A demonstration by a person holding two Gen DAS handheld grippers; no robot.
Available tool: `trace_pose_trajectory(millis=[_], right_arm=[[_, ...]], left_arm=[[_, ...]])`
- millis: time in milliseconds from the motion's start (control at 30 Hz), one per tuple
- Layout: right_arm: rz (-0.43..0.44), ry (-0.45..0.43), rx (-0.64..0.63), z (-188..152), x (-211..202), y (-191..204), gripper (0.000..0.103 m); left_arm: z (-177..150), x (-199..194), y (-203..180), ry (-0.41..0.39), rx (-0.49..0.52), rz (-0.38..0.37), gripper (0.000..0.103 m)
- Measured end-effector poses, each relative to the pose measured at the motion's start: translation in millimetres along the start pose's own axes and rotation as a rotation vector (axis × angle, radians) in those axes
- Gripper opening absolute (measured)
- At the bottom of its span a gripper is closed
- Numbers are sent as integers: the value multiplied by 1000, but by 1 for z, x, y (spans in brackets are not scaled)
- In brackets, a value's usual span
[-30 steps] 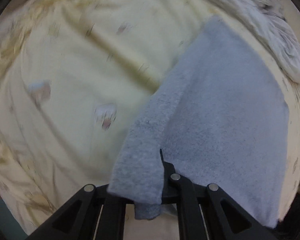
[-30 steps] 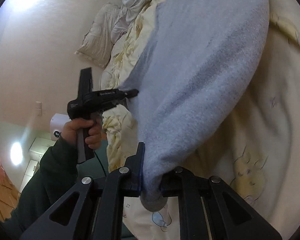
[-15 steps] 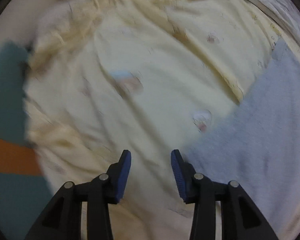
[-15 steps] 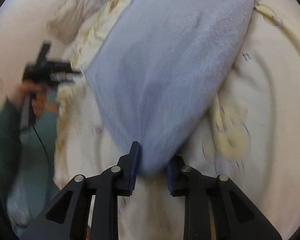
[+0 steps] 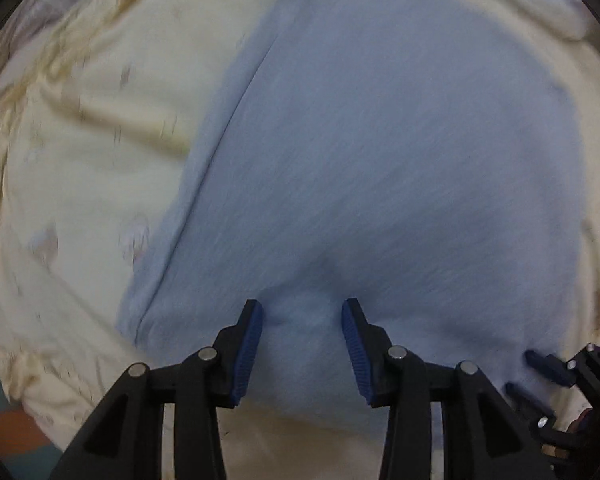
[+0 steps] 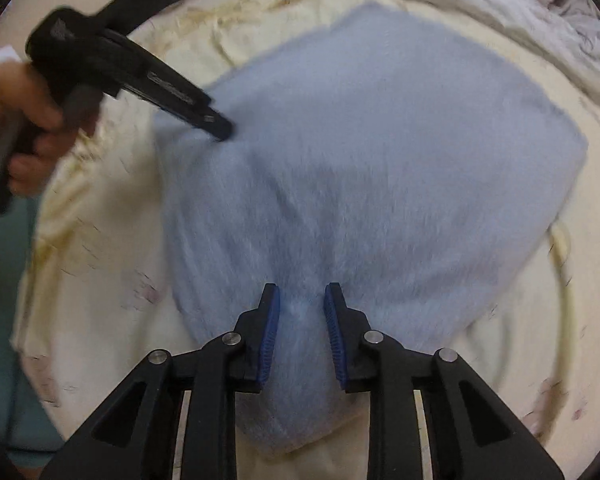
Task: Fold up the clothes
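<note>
Blue-grey fleece garment (image 6: 372, 184): released within the last second and now laid flat on the cream bedspread (image 5: 80, 160), where a second ago it was held up by two corners; the fold is judged laid down. Left gripper (image 5: 302, 334) is pointed straight down, jaws parted over the cloth. Right gripper (image 6: 302, 312), angled steeply down, has just been opening, fleece lying loose between its jaws.

Both grippers have released the grey-blue fleece garment (image 6: 372, 184), which now lies spread on the bed. The left gripper (image 5: 302, 344) has opened and repositioned above the garment. The right gripper (image 6: 302, 336) jaws have just been opening, fabric between them.
</note>
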State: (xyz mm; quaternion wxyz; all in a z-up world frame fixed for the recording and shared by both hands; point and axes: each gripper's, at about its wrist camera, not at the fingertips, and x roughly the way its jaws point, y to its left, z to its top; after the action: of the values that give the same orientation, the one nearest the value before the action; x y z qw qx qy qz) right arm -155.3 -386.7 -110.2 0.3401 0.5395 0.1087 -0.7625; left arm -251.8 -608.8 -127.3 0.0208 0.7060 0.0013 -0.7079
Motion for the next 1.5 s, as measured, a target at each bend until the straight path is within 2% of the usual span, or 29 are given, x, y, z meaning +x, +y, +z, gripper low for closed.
trace_pose_trajectory(millis=[133, 233, 267, 333, 400, 467, 500, 567, 600, 667, 733, 800, 867, 933, 1000, 1033, 1067, 1100, 1133, 1200, 1233, 1300, 1433, 1500], right_arm=[[4, 9, 7, -11, -4, -2, 29], [30, -17, 52, -8, -22, -12, 29], [10, -49, 60, -1, -28, -17, 29], [-26, -107, 78, 12, -39, -26, 29], [-35, -110, 119, 25, -34, -41, 29], [-65, -106, 141, 39, -21, -49, 29], [-84, -97, 146, 44, -11, -50, 28], [-72, -28, 167, 41, 10, -48, 29], [-68, 1, 174, 38, 19, -48, 29], [-87, -19, 126, 22, 21, -45, 28], [-104, -17, 84, 14, 15, -40, 27], [-51, -6, 105, 11, 1, -44, 27], [-2, -22, 128, 9, -17, -50, 27], [12, -91, 125, 3, -51, -53, 28], [-22, -153, 109, -7, -84, -55, 43], [-49, -178, 103, -13, -98, -57, 49], [-66, -202, 102, -23, -113, -58, 71], [-80, -235, 104, -32, -130, -60, 93], [-86, -261, 109, -39, -145, -58, 95], [-87, -301, 112, -59, -181, -58, 95], [-85, -315, 111, -70, -201, -59, 95], [-102, -328, 113, -85, -224, -61, 95], [-59, -336, 128, -115, -259, -67, 95], [-54, -350, 119, -127, -269, -62, 95]], left_arm=[[-3, 1, 10, 20, -26, 26, 45], [-8, -13, 0, -32, 25, 59, 45], [-10, -20, -7, -63, 53, 60, 45], [-17, -37, -38, -164, 172, 57, 45], [-27, -48, -78, -261, 330, 40, 45], [-37, -45, -111, -289, 455, -7, 45], [-40, -38, -119, -279, 478, -2, 43], [-42, -16, -120, -224, 473, 40, 45], [-43, -6, -120, -199, 466, 60, 48], [-47, 8, -109, -165, 417, 100, 71], [-46, 8, -97, -123, 303, 97, 74], [-52, 3, -91, -93, 185, 107, 74], [-67, -18, -102, -131, 162, 144, 73], [-83, -48, -114, -227, 141, 142, 73], [-102, -83, -126, -319, 52, 129, 73], [-100, -95, -139, -346, 1, 106, 73], [-104, -107, -151, -370, -44, 81, 74], [-124, -113, -159, -387, -69, 54, 74], [-145, -122, -168, -403, -93, 34, 74], [-185, -147, -194, -430, -137, 49, 74], [-182, -147, -191, -442, -160, 57, 74], [-202, -157, -204, -469, -208, 55, 74], [-224, -180, -227, -504, -259, 23, 74], [-245, -194, -244, -531, -268, 22, 74]])
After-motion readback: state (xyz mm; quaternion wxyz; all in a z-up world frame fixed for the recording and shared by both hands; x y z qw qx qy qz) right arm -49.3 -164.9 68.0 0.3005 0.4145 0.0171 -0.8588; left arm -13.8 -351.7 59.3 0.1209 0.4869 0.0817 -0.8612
